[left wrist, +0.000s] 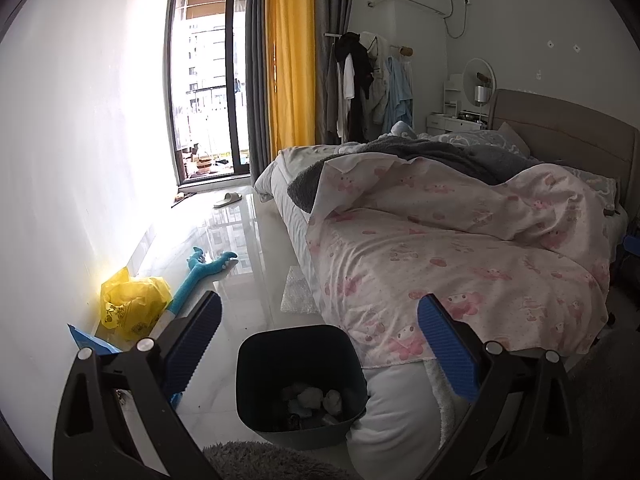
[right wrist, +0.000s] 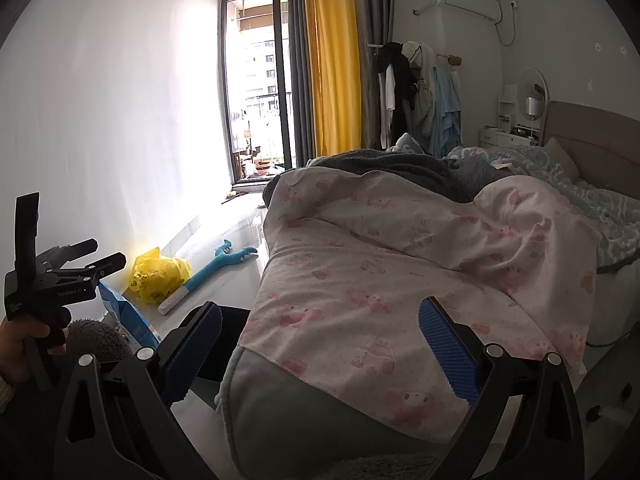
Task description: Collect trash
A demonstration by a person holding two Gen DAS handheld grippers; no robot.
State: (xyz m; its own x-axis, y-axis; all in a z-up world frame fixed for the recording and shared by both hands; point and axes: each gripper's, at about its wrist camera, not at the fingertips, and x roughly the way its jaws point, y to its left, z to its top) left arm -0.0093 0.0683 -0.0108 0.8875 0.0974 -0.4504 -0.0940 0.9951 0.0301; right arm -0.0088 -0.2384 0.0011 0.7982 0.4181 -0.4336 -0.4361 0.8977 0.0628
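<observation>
Both grippers released, empty. Bin lower centre already holds some trash; yellow bag lower left still on floor.

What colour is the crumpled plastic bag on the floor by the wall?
Yellow, with dark print. The plastic bag shows best in the left wrist view.

A lived-in bedroom of a home is shown. An unmade bed with a pink cartoon-print quilt and a padded headboard is seen at 3 o'clock. At 12 o'clock, a glass balcony door is framed by yellow and grey curtains, with high-rise blocks seen beyond. Clothes are hung on a wall rail at 1 o'clock, below a wall air conditioner. A slipper is left on the glossy tiled floor.
</observation>
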